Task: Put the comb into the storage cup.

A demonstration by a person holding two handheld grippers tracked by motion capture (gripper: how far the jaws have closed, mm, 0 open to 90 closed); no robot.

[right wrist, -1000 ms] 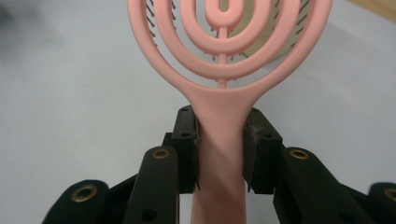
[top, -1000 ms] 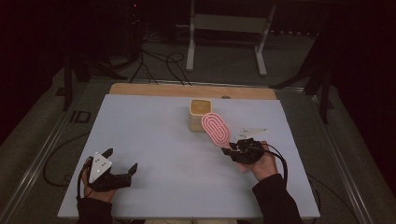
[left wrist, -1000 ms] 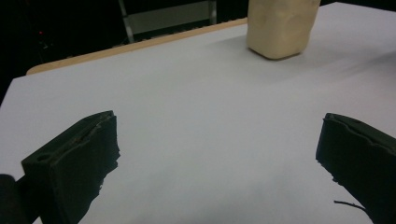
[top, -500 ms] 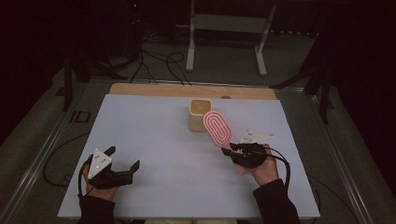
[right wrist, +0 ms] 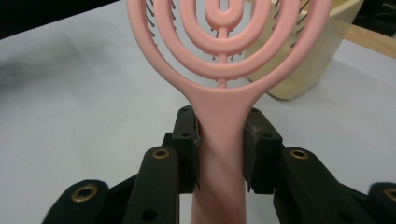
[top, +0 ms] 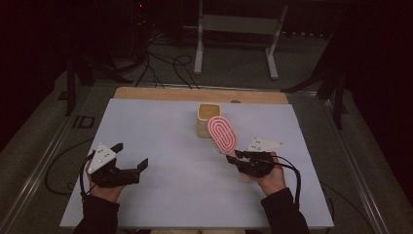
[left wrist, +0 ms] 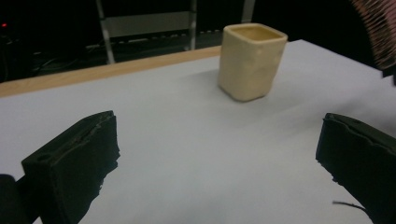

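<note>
A pink vented hairbrush is lifted above the table, its oval head pointing toward a cream square cup at the middle back. My right gripper is shut on the brush's handle, both pads pressing its sides. My left gripper hovers over the near left of the table with its jaws wide apart and nothing between them. It faces the cup from some way off.
The table has a pale blue-white top with a wooden strip along its far edge. Behind it, on the dark floor, stand a metal frame and loose cables.
My left gripper has risen a little and shifted slightly toward the table's middle. The right gripper and brush have barely moved.
</note>
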